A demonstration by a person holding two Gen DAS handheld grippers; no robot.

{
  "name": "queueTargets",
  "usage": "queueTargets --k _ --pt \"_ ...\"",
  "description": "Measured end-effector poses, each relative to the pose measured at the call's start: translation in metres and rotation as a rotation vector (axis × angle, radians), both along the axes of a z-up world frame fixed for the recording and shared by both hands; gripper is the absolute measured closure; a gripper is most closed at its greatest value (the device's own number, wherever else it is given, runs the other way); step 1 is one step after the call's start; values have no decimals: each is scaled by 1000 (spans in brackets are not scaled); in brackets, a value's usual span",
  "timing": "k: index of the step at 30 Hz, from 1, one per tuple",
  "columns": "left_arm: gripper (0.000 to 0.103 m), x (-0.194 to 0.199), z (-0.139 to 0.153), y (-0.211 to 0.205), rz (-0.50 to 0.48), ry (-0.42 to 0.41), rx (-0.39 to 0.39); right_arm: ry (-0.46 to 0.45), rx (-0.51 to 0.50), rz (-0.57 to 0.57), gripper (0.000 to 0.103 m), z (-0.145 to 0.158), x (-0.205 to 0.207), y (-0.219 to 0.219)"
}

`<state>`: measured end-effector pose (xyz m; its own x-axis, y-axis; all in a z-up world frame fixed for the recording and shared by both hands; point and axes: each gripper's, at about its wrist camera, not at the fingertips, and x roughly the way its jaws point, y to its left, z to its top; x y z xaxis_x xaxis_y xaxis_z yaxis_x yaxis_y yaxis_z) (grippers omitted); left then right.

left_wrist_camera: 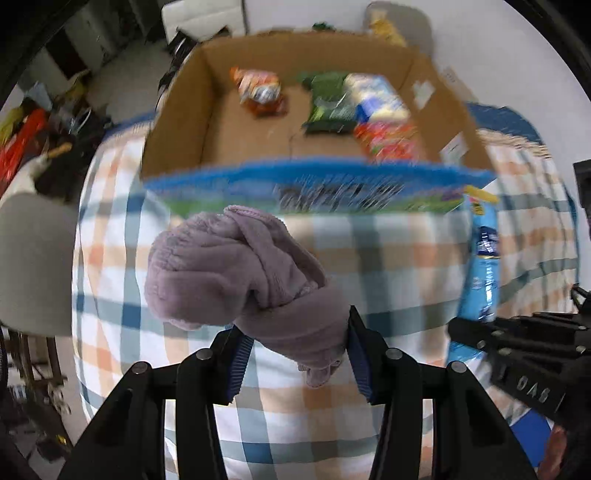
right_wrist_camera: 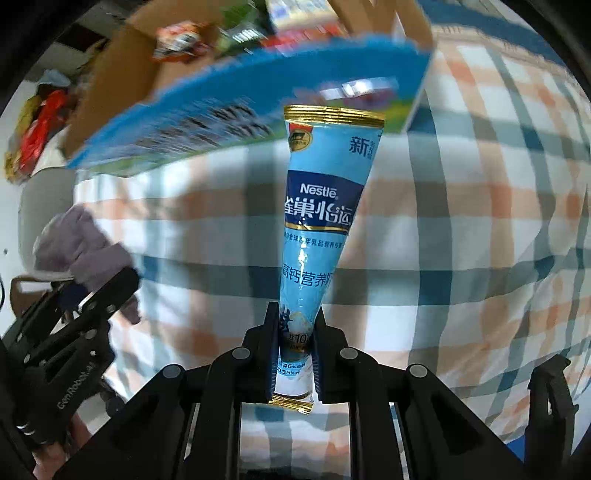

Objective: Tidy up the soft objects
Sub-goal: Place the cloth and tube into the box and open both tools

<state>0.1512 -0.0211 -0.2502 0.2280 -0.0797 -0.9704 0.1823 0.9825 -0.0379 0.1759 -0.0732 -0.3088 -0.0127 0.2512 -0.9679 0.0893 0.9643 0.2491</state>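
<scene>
My left gripper [left_wrist_camera: 295,332] is shut on a bunched lilac fleece cloth [left_wrist_camera: 229,273], held above the checked tablecloth [left_wrist_camera: 388,266]. My right gripper [right_wrist_camera: 295,332] is shut on the lower end of a light blue Nestle sachet [right_wrist_camera: 325,206], which stands upright above the cloth. The sachet also shows at the right of the left wrist view [left_wrist_camera: 484,266], and the lilac cloth at the left of the right wrist view [right_wrist_camera: 81,247]. Ahead stands an open cardboard box [left_wrist_camera: 177,122] with a blue printed front wall [left_wrist_camera: 317,184]; it holds several snack packets [left_wrist_camera: 332,103].
The box sits at the far side of the table, blurred by motion. A grey chair back [left_wrist_camera: 33,258] is at the left. Clutter lies on the floor at the far left [left_wrist_camera: 22,147]. A yellow item [left_wrist_camera: 384,26] lies beyond the box.
</scene>
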Motion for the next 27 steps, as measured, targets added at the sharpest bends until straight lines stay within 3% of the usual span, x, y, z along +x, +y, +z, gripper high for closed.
queueTargets --k 8,10,13,17,21,27 --pt "58 36 66 6 -50 -119 1 -135 63 36 87 83 19 15" --pt "58 50 74 11 -45 -127 -5 -156 81 38 87 104 25 -14" --pt "58 78 82 23 -12 -114 -46 -202 94 42 87 127 42 -20" --pt "58 120 76 43 66 -33 -128 -223 116 22 87 143 88 -23" --pt "58 158 51 60 133 90 -211 -216 111 0 87 145 121 -20" --pt "58 197 8 68 183 222 -233 -148 71 -27 87 92 172 -19"
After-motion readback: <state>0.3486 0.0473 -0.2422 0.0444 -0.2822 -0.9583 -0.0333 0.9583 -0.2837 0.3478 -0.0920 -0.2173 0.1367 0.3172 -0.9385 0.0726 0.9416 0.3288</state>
